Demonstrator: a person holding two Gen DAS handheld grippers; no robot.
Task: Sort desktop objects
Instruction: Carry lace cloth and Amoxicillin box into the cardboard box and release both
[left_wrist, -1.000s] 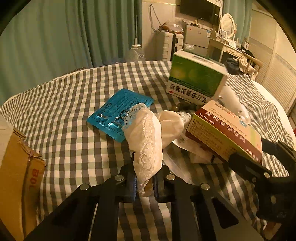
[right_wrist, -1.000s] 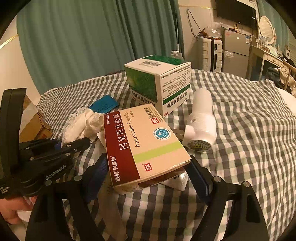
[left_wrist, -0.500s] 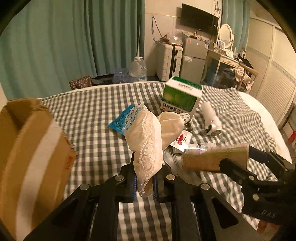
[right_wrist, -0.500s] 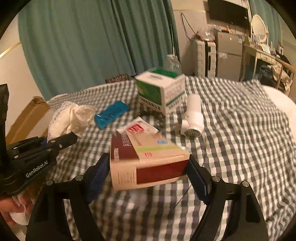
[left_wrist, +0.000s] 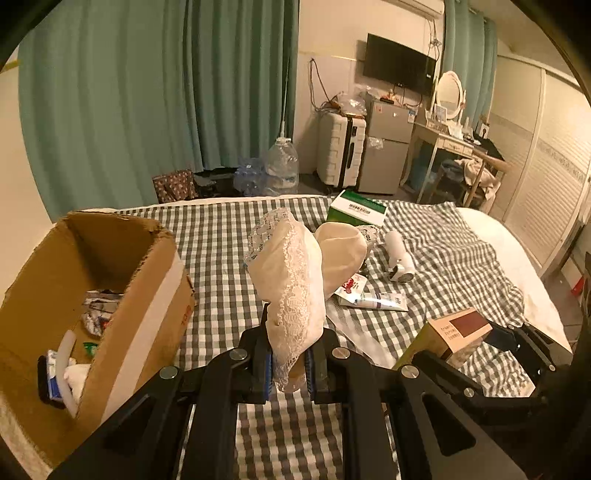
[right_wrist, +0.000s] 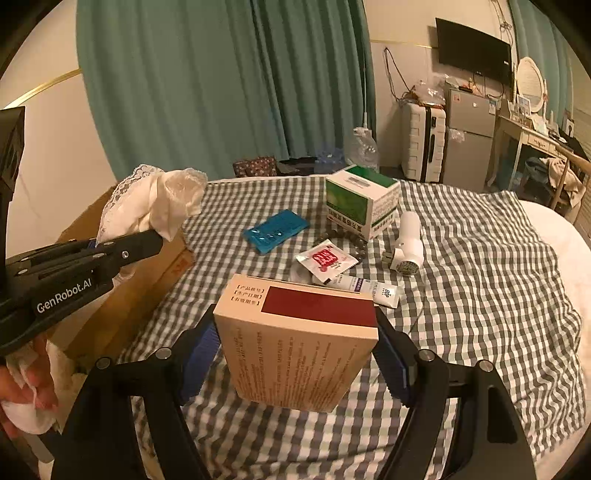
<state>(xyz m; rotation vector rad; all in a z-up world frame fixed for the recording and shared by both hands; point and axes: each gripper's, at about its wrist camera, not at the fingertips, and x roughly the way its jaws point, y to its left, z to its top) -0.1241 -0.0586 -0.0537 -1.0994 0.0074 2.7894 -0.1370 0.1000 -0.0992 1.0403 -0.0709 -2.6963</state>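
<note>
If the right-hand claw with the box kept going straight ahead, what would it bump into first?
Probably the white tube and red sachet lying just beyond the box held by the right gripper, though depth is hard to judge.

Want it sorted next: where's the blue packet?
Right wrist view: the blue packet lies on the checked cloth, left of the green box.

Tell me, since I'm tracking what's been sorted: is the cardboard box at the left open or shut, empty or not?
Open and not empty. The cardboard box has no closed top in the left wrist view, and wrappers and small items lie on its floor.
</note>
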